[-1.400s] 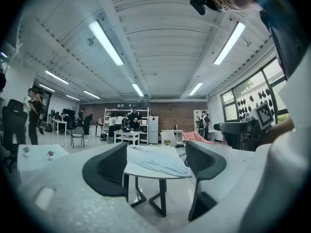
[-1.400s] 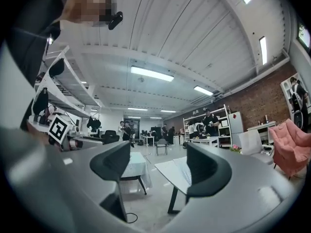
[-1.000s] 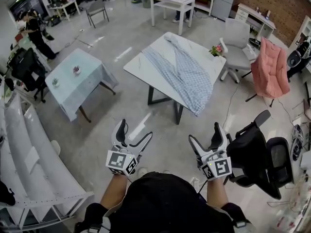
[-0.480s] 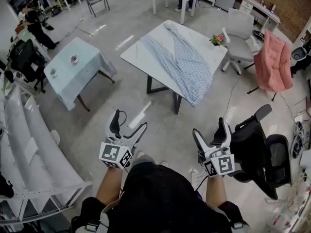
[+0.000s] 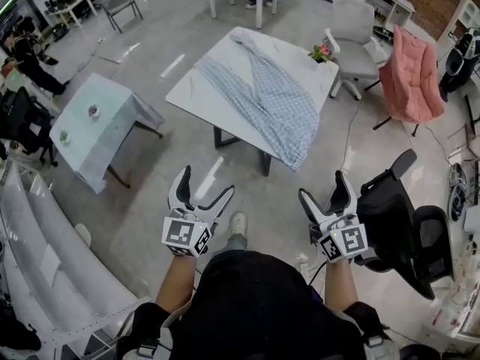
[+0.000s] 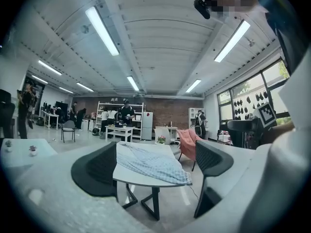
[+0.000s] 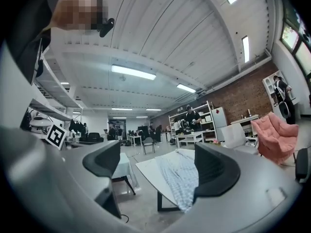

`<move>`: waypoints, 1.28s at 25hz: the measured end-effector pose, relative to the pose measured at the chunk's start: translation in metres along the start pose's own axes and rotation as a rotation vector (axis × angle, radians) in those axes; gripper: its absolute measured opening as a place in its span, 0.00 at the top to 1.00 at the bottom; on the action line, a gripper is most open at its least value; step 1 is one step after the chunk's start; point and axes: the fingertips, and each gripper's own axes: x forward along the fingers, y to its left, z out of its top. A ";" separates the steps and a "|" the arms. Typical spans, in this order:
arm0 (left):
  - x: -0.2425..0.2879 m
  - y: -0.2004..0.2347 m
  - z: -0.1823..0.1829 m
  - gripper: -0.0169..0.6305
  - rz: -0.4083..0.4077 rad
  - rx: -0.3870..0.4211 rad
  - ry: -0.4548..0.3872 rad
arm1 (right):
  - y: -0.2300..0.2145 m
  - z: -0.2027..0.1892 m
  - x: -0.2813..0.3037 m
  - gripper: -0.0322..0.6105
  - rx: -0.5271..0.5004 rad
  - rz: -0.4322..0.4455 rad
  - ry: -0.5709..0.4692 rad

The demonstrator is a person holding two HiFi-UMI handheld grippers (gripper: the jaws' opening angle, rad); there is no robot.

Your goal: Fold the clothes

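A light blue checked garment (image 5: 268, 102) lies spread across a white marble-look table (image 5: 202, 97), one end hanging over the near right corner. The same garment (image 6: 146, 162) shows between the jaws in the left gripper view, and the garment (image 7: 181, 178) again in the right gripper view. My left gripper (image 5: 201, 190) is held above the floor, well short of the table, open and empty. My right gripper (image 5: 324, 190) hangs level with it to the right, also open and empty.
A black office chair (image 5: 397, 223) stands right beside my right gripper. A pink armchair (image 5: 409, 73) and a grey swivel chair (image 5: 352, 43) sit behind the table. A table with a pale blue cloth (image 5: 94, 130) is at left, white shelving (image 5: 45, 261) along the near left.
The person has walked closer to the table, which now sits lower and more central in the head view. Both grippers stay open and raised.
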 end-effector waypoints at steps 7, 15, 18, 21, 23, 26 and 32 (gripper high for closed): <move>0.083 0.026 0.001 0.20 -0.118 0.027 0.017 | -0.036 -0.001 0.065 0.27 -0.017 -0.052 0.027; 0.142 0.043 0.000 0.20 -0.231 0.017 0.035 | -0.058 -0.012 0.100 0.30 -0.016 -0.155 0.065; 0.160 0.052 -0.006 0.20 -0.260 0.006 0.048 | -0.067 -0.012 0.106 0.30 -0.024 -0.198 0.068; 0.179 0.048 -0.014 0.20 -0.316 0.014 0.069 | -0.079 -0.017 0.102 0.30 -0.016 -0.259 0.076; 0.190 0.044 -0.021 0.20 -0.354 0.027 0.086 | -0.088 -0.025 0.100 0.30 -0.005 -0.294 0.087; 0.204 0.037 -0.035 0.20 -0.408 0.020 0.123 | -0.094 -0.036 0.098 0.31 0.024 -0.328 0.108; 0.227 0.014 -0.059 0.20 -0.490 0.020 0.195 | -0.113 -0.054 0.089 0.35 0.063 -0.375 0.145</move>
